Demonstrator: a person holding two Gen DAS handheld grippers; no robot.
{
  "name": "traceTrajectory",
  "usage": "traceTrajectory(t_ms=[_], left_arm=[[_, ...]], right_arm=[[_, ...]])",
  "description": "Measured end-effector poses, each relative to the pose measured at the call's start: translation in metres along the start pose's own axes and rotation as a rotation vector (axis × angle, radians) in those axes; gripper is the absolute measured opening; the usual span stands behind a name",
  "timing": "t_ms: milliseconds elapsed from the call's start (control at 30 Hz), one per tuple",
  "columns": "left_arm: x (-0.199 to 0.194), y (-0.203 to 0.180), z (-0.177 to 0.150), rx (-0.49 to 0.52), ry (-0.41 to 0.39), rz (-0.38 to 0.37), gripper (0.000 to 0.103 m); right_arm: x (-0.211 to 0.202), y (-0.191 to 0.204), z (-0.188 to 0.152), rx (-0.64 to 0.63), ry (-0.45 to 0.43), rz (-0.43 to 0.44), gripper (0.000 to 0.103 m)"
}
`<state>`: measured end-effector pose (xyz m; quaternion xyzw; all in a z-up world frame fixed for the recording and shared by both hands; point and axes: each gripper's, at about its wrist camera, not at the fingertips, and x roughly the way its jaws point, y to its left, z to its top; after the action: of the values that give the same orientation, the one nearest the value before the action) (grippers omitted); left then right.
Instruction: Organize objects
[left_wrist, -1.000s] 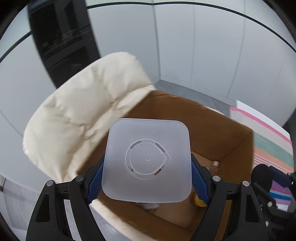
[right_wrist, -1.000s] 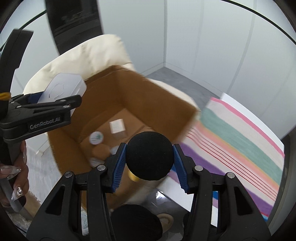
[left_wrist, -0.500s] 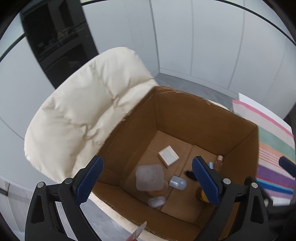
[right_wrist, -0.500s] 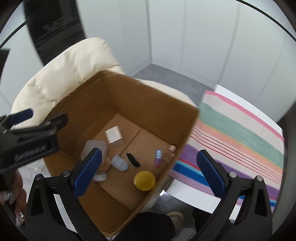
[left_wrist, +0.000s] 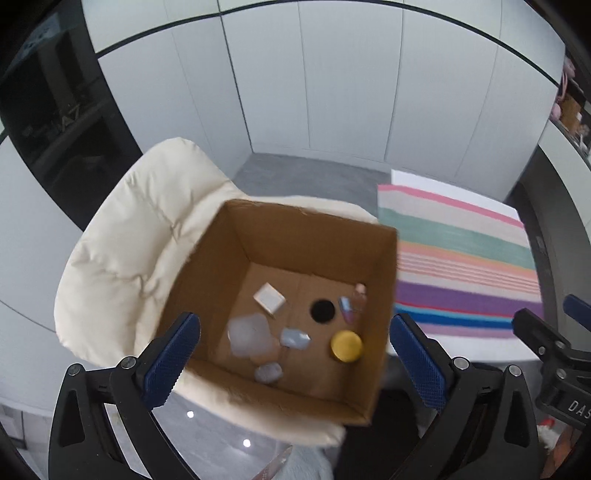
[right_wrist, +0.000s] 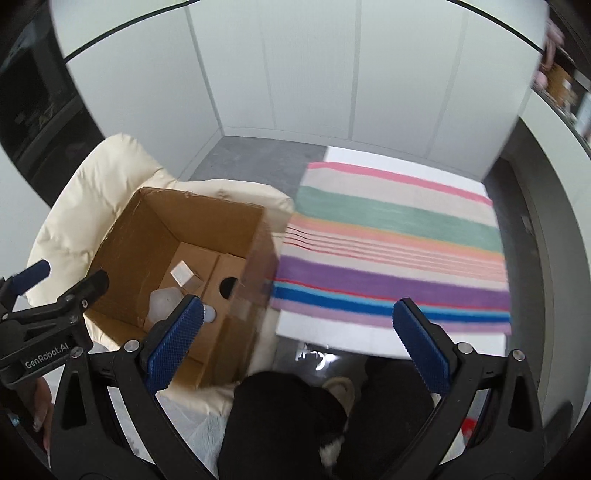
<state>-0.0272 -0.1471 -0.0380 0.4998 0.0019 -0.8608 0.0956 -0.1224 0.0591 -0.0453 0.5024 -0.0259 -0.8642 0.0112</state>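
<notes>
An open cardboard box (left_wrist: 207, 273) (right_wrist: 122, 236) sits on a cream padded chair (left_wrist: 122, 258). Inside it lie a translucent square container (left_wrist: 248, 334), a small white box (left_wrist: 269, 298), a black round item (left_wrist: 322, 311), a yellow round lid (left_wrist: 346, 345), small bluish items (left_wrist: 294, 339) and slim tubes (left_wrist: 352, 301). My left gripper (left_wrist: 295, 358) is open and empty above the box's near edge. My right gripper (right_wrist: 295, 343) is open and empty, to the right of the box, above the person's dark legs.
A striped cloth (right_wrist: 399, 251) (left_wrist: 461, 266) covers a white table right of the box. White cabinet walls stand behind. A dark shelf unit (left_wrist: 55, 110) is at far left. The person's legs and a slipper (right_wrist: 340, 387) are below.
Both grippers opened and dropped their loads, the translucent container and the black-and-yellow item, into the box. Both have since drawn back and risen; the right one swung right toward the striped cloth.
</notes>
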Motion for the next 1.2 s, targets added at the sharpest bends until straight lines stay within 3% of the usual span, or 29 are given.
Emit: traceTrajectory(t_ms=[100,267,433,600,1200], left_arm=[[-0.016,-0.013,0.000,0.012,0.068,0.063,0.103],[-0.040,-0.039,-0.013,0.098,0.104,-0.022,0.103],[-0.061,-0.064,-0.027,0.176,0.081,-0.001,0.103],[-0.070,-0.061,-0.027,0.140,0.078,-0.040,0.103],[-0.069,-0.055,-0.032,0.131,0.094,-0.058,0.103]], right_arm=[[-0.030,-0.019,-0.010,0.037,-0.052,-0.069,0.103],[-0.048,-0.037,-0.026,0.093,-0.013,0.023,0.103],[-0.054,-0.044,-0.040,0.110,-0.002,0.002,0.103],[-0.055,-0.050,-0.045,0.122,0.003,0.009,0.103],[-0.060,-0.043,-0.053,0.087,-0.004,-0.014,0.103]])
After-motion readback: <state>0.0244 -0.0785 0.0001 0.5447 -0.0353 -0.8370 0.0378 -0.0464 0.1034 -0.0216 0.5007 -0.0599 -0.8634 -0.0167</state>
